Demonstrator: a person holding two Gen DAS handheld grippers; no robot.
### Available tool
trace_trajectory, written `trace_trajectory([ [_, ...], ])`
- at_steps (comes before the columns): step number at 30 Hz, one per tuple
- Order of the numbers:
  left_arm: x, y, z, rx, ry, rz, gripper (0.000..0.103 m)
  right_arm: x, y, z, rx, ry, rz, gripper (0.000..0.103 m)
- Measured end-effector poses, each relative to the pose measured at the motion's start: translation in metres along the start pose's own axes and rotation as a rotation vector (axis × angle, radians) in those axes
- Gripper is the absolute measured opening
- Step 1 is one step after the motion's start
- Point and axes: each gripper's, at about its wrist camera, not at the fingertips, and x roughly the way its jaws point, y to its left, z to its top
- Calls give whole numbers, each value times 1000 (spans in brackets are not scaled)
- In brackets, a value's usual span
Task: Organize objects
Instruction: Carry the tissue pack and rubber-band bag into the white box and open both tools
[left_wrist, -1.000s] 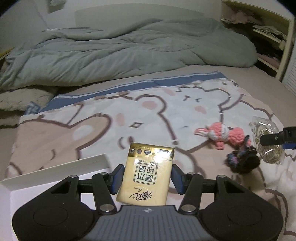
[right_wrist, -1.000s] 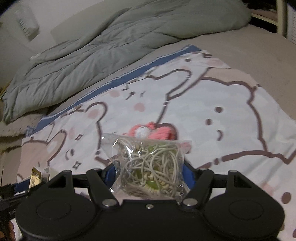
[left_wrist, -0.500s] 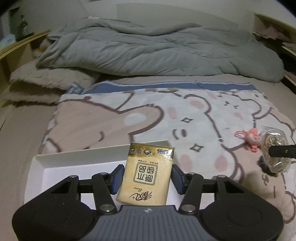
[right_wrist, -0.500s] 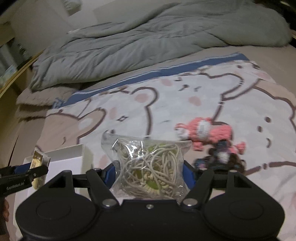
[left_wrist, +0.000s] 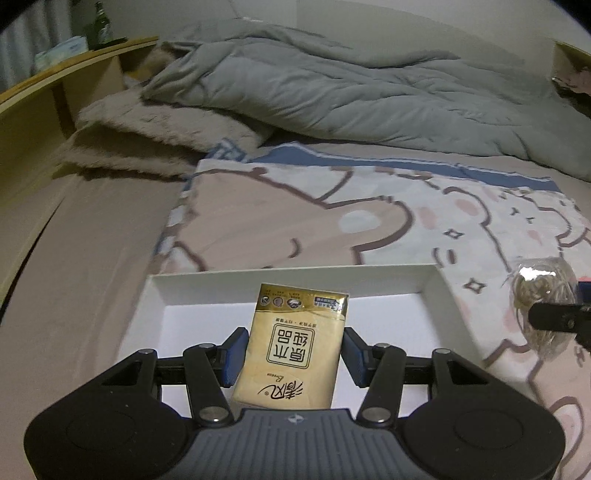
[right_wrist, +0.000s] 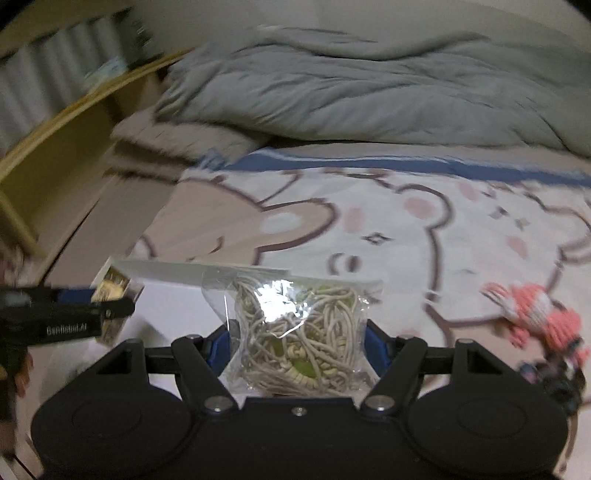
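Tray (left_wrist: 434, 284): I see a shallow white open box lying on the cartoon-bear sheet (left_wrist: 295, 221). Its floor shows bare white wherever my grippers do not cover it; the near part is hidden behind the left gripper's body, so I cannot confirm that part.

The left gripper (left_wrist: 293, 352) clamps a gold tissue packet (left_wrist: 295, 347) between its blue pads, upright, over the tray interior. In the right wrist view this gripper (right_wrist: 110, 308) enters from 9 o'clock with the tissue packet (right_wrist: 112, 288) showing at its tip.

The right gripper (right_wrist: 297, 343) pinches a clear bag of coiled cord (right_wrist: 299, 332) between its pads, over the tray's (right_wrist: 166, 271) far rim. In the left wrist view the same bag of coiled cord (left_wrist: 541, 291) sits at 3 o'clock, just outside the tray's right wall.

A pink knitted toy (right_wrist: 532, 314) lies on the sheet at 3 o'clock in the right wrist view, with a dark knitted item (right_wrist: 554, 373) touching it at 4 o'clock; both are blurred, and the dark one is partly cut off by my gripper body. A grey duvet (left_wrist: 351, 88) fills 12 o'clock. A green bottle (left_wrist: 99, 26) stands on the headboard shelf (left_wrist: 74, 62) at 11 o'clock.
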Motion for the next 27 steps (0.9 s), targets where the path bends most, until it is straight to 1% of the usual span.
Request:
trace_trajectory([
  [4,5,19,-5,-12,9,21,55,17,36,4,-160,20,17,72],
  [8,11,37,-9,-29,11,44,55,33,68,7,-309,39,56,72],
  [11,17,47,-10,-59,21,57,55,47,89,6,-430,54,73,72],
  [17,30,59,-8,-73,37,71,55,71,122,2,-677,64,91,72],
  [22,41,64,-8,-74,52,80,55,87,143,2,-786,83,155,72],
  [27,47,68,-6,-80,51,78,55,96,164,-4,-889,86,196,72],
])
